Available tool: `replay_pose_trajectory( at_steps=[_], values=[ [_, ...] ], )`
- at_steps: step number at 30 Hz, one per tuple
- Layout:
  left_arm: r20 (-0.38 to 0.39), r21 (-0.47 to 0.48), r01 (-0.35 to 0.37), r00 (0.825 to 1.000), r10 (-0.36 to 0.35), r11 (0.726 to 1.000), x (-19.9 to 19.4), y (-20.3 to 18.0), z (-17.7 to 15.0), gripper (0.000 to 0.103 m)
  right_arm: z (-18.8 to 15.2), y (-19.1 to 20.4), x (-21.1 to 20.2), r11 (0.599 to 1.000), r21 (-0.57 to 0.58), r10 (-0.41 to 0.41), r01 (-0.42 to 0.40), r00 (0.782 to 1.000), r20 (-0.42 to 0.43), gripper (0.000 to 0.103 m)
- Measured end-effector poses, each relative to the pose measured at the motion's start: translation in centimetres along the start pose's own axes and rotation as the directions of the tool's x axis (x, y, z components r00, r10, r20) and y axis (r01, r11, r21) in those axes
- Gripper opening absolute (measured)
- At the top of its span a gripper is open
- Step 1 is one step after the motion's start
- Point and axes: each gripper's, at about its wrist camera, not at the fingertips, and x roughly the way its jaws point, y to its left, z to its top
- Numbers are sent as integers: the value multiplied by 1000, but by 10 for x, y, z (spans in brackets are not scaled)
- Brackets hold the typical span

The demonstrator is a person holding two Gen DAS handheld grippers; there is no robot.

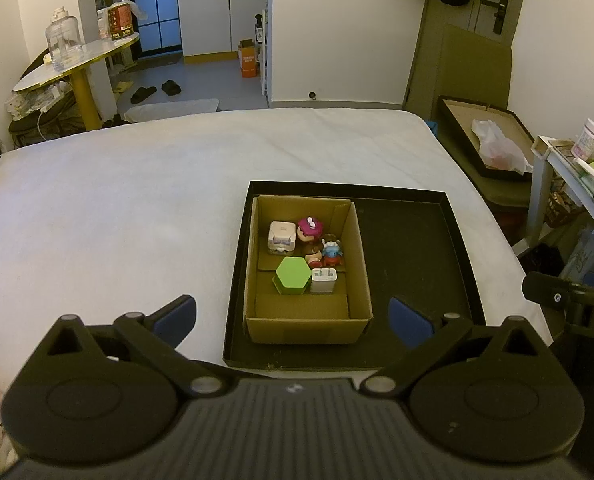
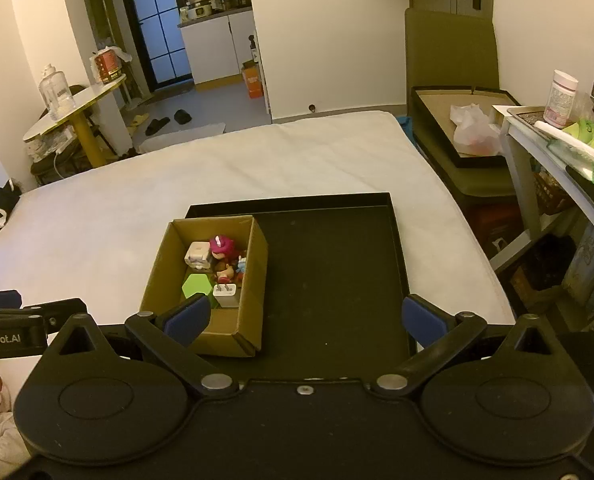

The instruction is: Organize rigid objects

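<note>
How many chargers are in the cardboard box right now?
1: the white charger stands near the box's front, beside the green hexagonal block. Others may be hidden under the figurines.

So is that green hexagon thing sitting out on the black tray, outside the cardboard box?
No, the green hexagon block sits inside the cardboard box, beside a white charger, and the box stands in the black tray.
</note>
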Motion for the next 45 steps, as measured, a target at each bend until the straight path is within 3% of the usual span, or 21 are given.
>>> replay_pose_trajectory(
  at_steps=[45],
  values=[
    [4,-3,18,1000,-18,1000,4,1,-3,102,-4,3,8,999,-29,-20,18,999,-37,103]
  ],
)
